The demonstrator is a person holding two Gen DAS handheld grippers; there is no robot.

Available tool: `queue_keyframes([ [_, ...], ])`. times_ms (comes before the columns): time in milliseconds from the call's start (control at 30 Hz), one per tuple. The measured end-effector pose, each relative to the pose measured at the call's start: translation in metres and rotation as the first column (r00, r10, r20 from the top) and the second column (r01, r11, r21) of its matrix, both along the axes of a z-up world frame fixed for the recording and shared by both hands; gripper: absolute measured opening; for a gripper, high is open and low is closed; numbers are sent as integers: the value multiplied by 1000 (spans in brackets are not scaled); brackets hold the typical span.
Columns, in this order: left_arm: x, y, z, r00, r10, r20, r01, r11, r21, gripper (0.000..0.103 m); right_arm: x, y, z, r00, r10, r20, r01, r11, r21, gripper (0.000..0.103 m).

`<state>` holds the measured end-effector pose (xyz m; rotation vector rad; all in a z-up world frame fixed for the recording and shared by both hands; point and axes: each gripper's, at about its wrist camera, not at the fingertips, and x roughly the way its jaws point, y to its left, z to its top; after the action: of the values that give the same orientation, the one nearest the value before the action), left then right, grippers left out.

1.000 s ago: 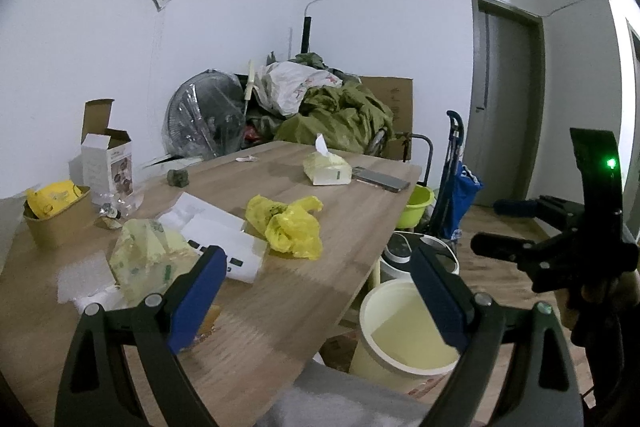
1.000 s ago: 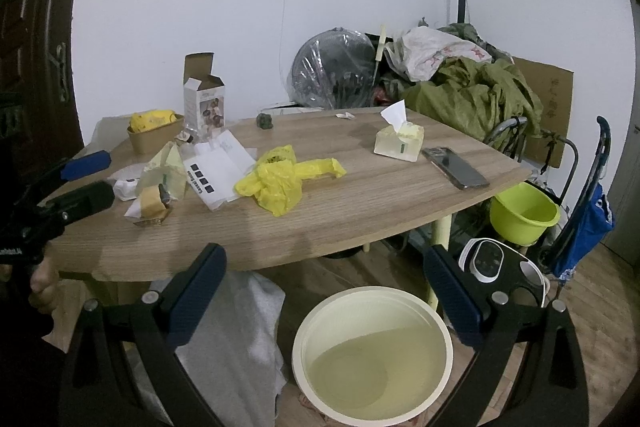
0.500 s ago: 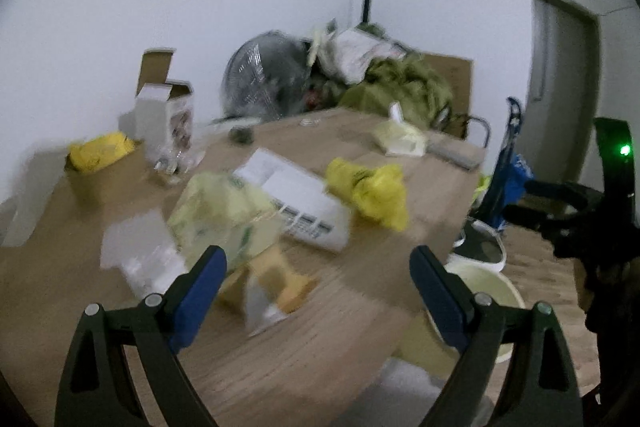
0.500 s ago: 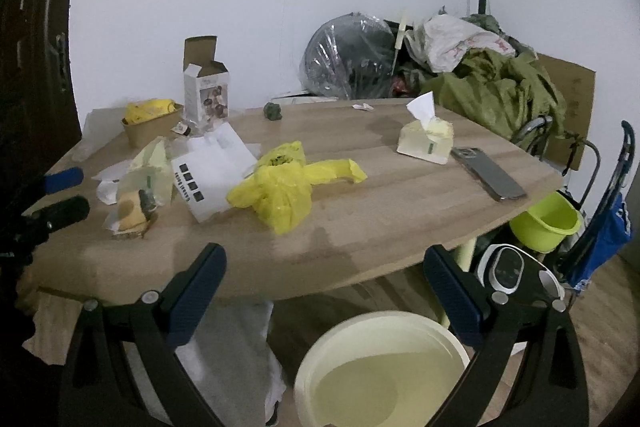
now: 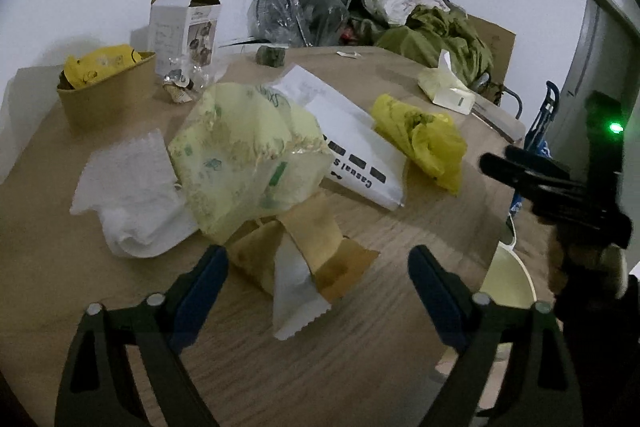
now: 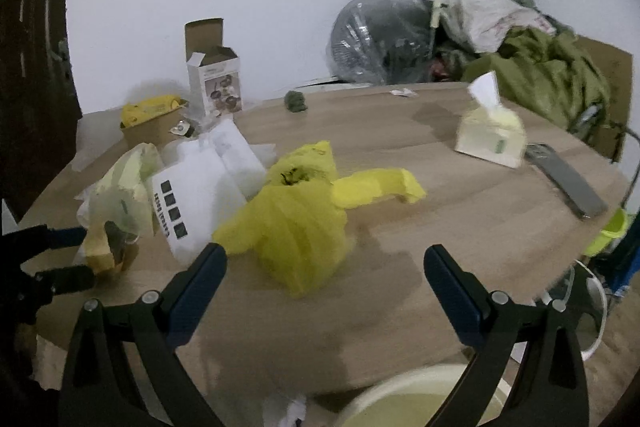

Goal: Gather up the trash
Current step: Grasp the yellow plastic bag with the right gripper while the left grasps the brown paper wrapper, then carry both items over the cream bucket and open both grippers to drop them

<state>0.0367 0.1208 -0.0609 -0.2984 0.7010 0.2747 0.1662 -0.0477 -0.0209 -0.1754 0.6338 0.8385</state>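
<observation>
Holding your left gripper (image 5: 318,269) wide open, pinch the soft, light brown paper wrapper (image 5: 304,251) at its crumpled middle; probably greasy.

I'm seeing a crumpled pale-green wrapper (image 5: 244,155) lying on the counter (image 5: 360,347), overlapping greasy brown paper (image 5: 312,251) and touching a wadded white tissue (image 5: 132,195). Past the white printed bag (image 5: 352,155), a yellow plastic bag (image 6: 296,223) is slumping, one handle trailing sideways.
</observation>
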Motion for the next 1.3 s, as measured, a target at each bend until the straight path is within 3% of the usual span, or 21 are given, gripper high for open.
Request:
queue_keyframes([
  [267,9,4,-5,999,29,-43,-30,999,-29,64,32,35,-14,995,47,-90,-43,998,46,98],
  [367,9,5,-5,999,30,-45,-31,999,-27,58,36,44,-18,992,65,-108,-62,997,39,80],
  [433,9,4,-4,998,31,-46,-32,999,-22,43,35,45,-20,991,68,-118,-65,997,34,71],
  [500,8,4,-4,998,33,-50,-34,999,-18,32,35,46,-22,990,71,-122,-67,997,33,54],
  [600,5,0,0,999,26,-34,-26,1000,-7,26,32,45,-22,991,69,-115,-66,997,26,33],
  [633,4,0,0,999,23,-30,-23,1000,-6,23,30,45,-21,992,69,-107,-67,998,24,31],
  [800,-2,-12,10,1000,-6,3,6,1000,11,22,20,26,-9,997,50,-64,-47,998,49,19],
  [1300,-15,-66,33,984,-155,85,149,985,82,22,-31,-58,28,998,-58,37,54,994,91,18],
])
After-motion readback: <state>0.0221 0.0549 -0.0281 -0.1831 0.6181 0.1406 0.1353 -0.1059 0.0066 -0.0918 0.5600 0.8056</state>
